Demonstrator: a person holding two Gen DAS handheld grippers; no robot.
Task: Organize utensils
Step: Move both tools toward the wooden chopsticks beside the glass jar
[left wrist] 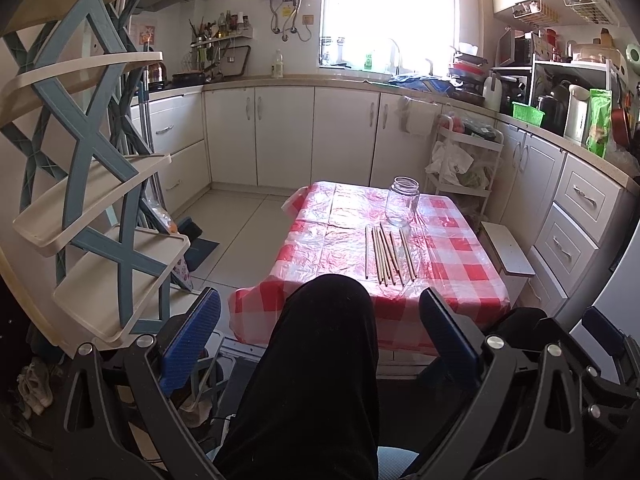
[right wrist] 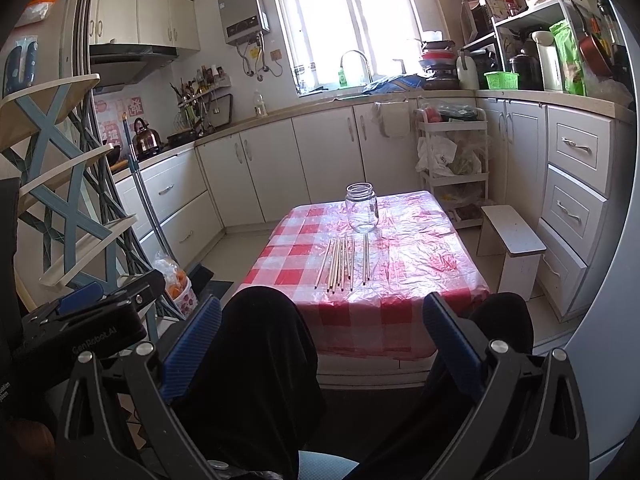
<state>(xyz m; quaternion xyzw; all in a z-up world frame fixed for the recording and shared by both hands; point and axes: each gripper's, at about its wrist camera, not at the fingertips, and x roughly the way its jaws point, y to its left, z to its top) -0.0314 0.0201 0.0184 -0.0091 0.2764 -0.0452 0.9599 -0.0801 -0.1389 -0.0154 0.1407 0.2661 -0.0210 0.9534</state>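
In the left wrist view, the left gripper hangs spread wide and empty above a black-clad knee, low in the frame. The chopsticks lie side by side on the checked tabletop, just before the glass jar at centre right.

In the right wrist view, the right gripper is likewise released and empty. The thin chopsticks could roll or scatter under a careless pinch, and the empty glass jar could tip if nudged.

The table's near edge is hidden behind the person's black-clad knee at lower centre. The chopsticks lie too close and thin to count surely. Bottles on the upper-left shelf are too small to identify
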